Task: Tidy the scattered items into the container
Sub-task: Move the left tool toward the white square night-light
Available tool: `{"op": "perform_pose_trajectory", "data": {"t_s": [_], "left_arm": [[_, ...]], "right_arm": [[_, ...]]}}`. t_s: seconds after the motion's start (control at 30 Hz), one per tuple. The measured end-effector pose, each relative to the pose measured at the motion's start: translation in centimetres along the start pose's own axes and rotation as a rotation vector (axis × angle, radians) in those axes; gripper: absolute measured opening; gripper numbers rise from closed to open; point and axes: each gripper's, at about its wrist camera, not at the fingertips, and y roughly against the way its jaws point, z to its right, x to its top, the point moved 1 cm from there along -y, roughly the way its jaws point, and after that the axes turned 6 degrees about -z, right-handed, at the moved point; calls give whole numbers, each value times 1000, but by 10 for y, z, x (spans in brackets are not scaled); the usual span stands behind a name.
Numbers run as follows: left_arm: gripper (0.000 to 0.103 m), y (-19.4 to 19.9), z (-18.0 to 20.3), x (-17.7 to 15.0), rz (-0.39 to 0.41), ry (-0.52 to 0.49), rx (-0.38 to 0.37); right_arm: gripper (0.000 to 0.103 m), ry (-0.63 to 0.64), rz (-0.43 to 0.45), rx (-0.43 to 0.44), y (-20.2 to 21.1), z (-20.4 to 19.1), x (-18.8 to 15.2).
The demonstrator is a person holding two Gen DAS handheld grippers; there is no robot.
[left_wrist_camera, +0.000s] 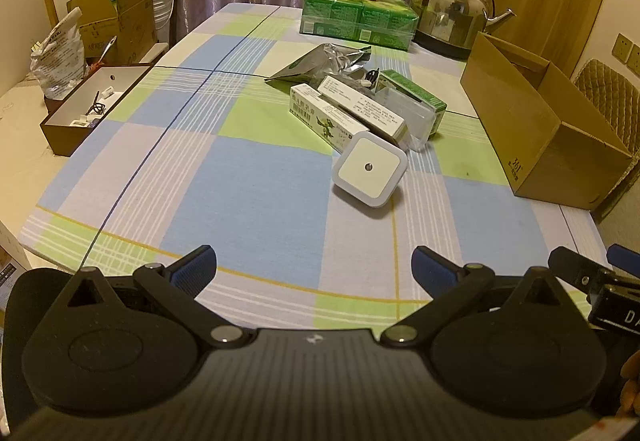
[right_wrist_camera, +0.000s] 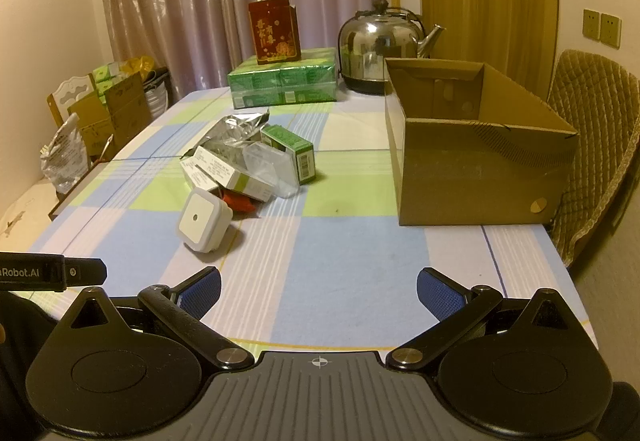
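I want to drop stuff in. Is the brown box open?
Open. The cardboard box has no lid on top; its bare inner walls show.

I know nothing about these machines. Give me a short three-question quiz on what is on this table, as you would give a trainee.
1. True or false: the left claw and right claw both hold nothing.
2. Which scattered item lies nearest the claws? A) silver foil pouch B) white square night light C) green carton
3. Fill in: the open cardboard box stands to the ___ of the pile in both views.

Key: 1 true, both open over bare tablecloth. 2 B. 3 right.
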Motion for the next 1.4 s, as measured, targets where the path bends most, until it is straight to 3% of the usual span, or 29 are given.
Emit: {"op": "perform_pose_trajectory", "data": {"t_s": [0.97,1.1,1.4], "left_arm": [[102,-8,0,0,-5,5,17],[102,-13,-5,3,-17,20,-30],[102,-34,3,17,-12,-132,-54]], "right_arm": [[101,4,-26,-3,-9,2,-5],[101,9,-31,-6,-13,3,-5],[101,22,-41,-11,-22,5,-3]]}}
